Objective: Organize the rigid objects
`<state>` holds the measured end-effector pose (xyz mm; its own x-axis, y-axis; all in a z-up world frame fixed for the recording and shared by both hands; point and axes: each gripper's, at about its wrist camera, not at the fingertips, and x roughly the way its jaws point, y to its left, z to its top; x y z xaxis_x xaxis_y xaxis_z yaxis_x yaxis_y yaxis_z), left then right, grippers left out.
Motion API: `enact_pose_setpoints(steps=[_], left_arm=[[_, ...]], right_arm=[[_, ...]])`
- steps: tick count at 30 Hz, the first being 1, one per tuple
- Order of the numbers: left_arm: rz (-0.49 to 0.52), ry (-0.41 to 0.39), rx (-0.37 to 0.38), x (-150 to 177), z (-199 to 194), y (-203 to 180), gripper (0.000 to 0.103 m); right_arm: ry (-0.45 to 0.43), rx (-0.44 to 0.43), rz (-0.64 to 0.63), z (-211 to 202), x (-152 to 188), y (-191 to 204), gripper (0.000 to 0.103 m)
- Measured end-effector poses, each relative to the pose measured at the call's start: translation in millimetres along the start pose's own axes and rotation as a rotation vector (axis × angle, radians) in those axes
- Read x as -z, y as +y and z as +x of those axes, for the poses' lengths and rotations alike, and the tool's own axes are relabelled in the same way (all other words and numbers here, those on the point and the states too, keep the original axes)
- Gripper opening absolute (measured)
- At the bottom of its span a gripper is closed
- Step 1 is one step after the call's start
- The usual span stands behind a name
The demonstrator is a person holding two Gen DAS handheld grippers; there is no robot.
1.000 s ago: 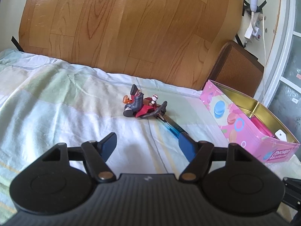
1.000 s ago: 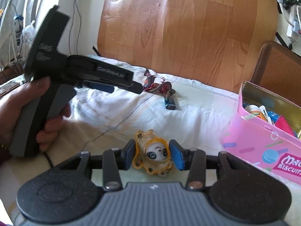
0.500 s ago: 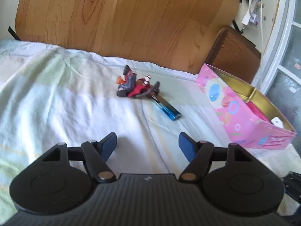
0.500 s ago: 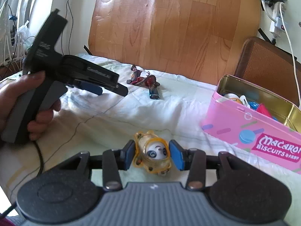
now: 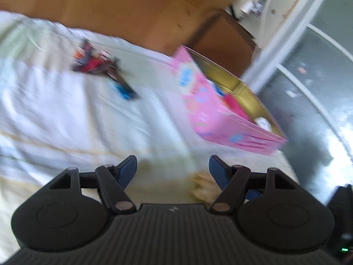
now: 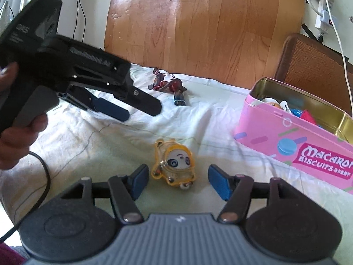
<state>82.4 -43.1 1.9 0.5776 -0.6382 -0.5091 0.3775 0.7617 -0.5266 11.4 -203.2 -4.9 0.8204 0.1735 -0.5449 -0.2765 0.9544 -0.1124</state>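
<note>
Two grippers are at work over the pale bedsheet (image 6: 110, 145), and we take the pink biscuit tin (image 6: 293, 145) as our landmark. Nearest us, well short of the tin and to its left, the right gripper (image 6: 176, 176) points down at a slant toward the sheet. Its jaws are opening, and the yellow panda toy (image 6: 174, 163) lies on the sheet between them, neither blue pad touching it. We judge the toy is lying loose on the cloth, let go for a new bite or not yet taken; which, we cannot tell.

Further out and left of the tin, the left gripper (image 6: 141, 110) is gripped by a hand (image 6: 15, 137) on its handle, fingers angled down toward the sheet. In its own blurred view its jaws stand wide apart with nothing between them, only cloth and a yellowish smear near the right pad that is probably the panda toy.

Beyond it, left of the tin's far end, a dark red figure toy (image 6: 165, 82) and a blue lighter (image 6: 179, 97) lie close together on the sheet, seemingly touching. We reckon they await their turn.

Open-topped, the tin already holds several small things, so we judge the sorting is partly done and the toys are bound there.
</note>
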Motion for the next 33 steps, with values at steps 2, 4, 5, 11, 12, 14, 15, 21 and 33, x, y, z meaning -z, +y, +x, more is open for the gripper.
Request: enact_pose_setpoints(steps=[2, 4, 5, 11, 12, 14, 15, 21, 33], left_arm=[[-0.007, 0.034, 0.042, 4, 5, -7, 0.074], [-0.011, 0.070, 0.078, 7, 12, -14, 0.074], [-0.012, 0.089, 0.093, 9, 16, -17, 0.073], [0.049, 0.124, 0.078, 10, 38, -34, 0.059], [0.066, 0.118, 0.081, 6, 39, -39, 0.059], [0.084, 0.097, 0.101, -6, 40, -47, 0.059], [0.089, 0.085, 0.116, -14, 41, -52, 0.059], [0.168, 0.048, 0.183, -63, 77, -95, 0.059], [0.197, 0.093, 0.066, -94, 166, -120, 0.065]], right_arm=[[-0.002, -0.005, 0.000, -1, 1, -1, 0.061], [-0.003, -0.014, 0.005, -2, 1, -2, 0.060], [0.000, -0.024, 0.010, -1, 2, -3, 0.056], [-0.016, -0.050, 0.044, -2, 0, -8, 0.043], [-0.036, -0.042, 0.049, -3, -1, -9, 0.043], [-0.109, -0.013, 0.055, -12, -6, -16, 0.043], [-0.144, 0.011, 0.055, -15, -10, -19, 0.043], [-0.273, 0.163, 0.084, -22, -32, -59, 0.043], [-0.213, 0.410, 0.231, 37, -40, -153, 0.054]])
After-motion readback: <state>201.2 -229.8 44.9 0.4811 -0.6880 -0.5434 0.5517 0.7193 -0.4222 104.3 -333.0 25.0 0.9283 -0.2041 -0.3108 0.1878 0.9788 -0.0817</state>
